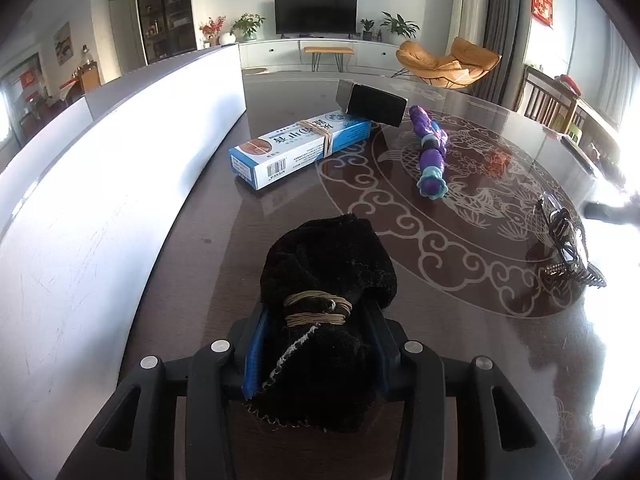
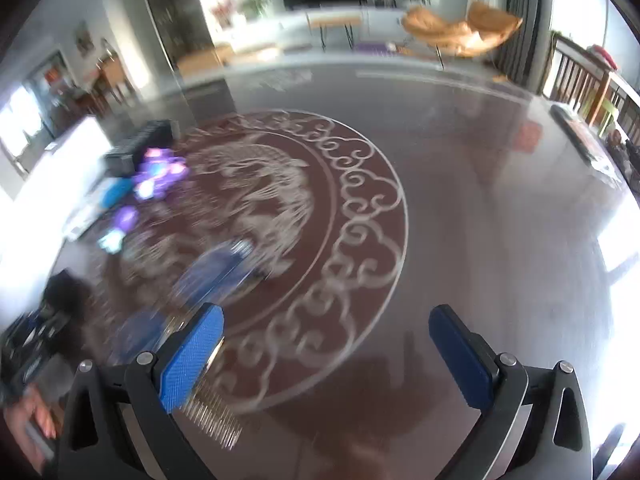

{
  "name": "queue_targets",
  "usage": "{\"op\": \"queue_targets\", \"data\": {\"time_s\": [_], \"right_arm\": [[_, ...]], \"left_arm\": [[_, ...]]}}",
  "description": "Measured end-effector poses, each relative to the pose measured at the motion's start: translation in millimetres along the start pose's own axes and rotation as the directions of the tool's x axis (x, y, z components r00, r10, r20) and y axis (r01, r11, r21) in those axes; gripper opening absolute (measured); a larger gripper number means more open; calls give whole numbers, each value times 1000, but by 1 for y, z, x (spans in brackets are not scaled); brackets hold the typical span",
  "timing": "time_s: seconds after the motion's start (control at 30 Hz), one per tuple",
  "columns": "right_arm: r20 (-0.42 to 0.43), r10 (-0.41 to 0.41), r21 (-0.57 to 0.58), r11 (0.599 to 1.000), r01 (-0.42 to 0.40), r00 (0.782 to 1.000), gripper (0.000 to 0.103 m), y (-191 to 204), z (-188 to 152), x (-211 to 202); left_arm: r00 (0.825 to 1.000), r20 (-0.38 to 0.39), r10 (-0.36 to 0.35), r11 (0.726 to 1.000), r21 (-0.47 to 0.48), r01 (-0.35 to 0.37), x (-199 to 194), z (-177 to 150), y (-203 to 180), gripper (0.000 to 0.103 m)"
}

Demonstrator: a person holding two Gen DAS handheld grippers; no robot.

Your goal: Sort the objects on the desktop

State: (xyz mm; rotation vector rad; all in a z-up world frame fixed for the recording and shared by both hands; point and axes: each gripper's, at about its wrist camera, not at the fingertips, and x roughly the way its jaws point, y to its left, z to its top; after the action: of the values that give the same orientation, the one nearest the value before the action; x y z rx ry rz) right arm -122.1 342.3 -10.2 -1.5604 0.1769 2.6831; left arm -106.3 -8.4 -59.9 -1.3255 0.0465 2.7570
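Sitting clamped between left gripper (image 1: 320, 344) pads: black cloth bundle (image 1: 326, 280).

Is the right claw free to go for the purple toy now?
Probably yes: the right claw is open and holds nothing, and bare table lies between it and the purple toy, far to its left.

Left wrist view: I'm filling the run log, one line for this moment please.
left gripper: shut on black fuzzy cloth bundle tied with tan bands | right gripper: open, nothing held, blurred
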Motion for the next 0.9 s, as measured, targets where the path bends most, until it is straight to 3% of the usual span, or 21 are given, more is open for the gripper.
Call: {"op": "queue_targets", "data": {"time_s": [0.07,0.17,0.23,0.3,0.33,0.5,0.67,0.8,0.9], "right_arm": [[-93,-14,-20,1000,12,996,103,1,15,18],[-184,24,-99,994,-42,983,103,25,26,32],[-162,90,-148,982,-114,983,103,47,29,25],[-131,220,-189,952,-242,967,103,70,29,12],[-124,247,-206,941,-268,961,103,77,27,7],[-100,203,-294,929,-223,974,103,98,13,3],[-76,303,-354,883,-310,950,103,127,1,-8],[-68,383,-301,873,-385,921,103,156,-9,-2],[-59,356,-275,892,-358,933,103,172,-17,17]], "left_arm": [[1000,0,-2,1000,-2,2,1,0,0,44],[1000,1,-4,1000,-3,4,1,0,1,44],[1000,1,-5,1000,-3,5,2,0,1,44],[1000,1,-7,1000,-4,7,2,0,1,45],[1000,1,-9,1000,-4,9,2,0,1,45],[1000,-1,-8,1000,6,8,3,0,0,48],[1000,0,-13,1000,6,13,3,1,1,48],[1000,0,-10,1000,5,10,2,0,1,49],[1000,-1,19,1000,-25,-19,2,0,7,55]]}}
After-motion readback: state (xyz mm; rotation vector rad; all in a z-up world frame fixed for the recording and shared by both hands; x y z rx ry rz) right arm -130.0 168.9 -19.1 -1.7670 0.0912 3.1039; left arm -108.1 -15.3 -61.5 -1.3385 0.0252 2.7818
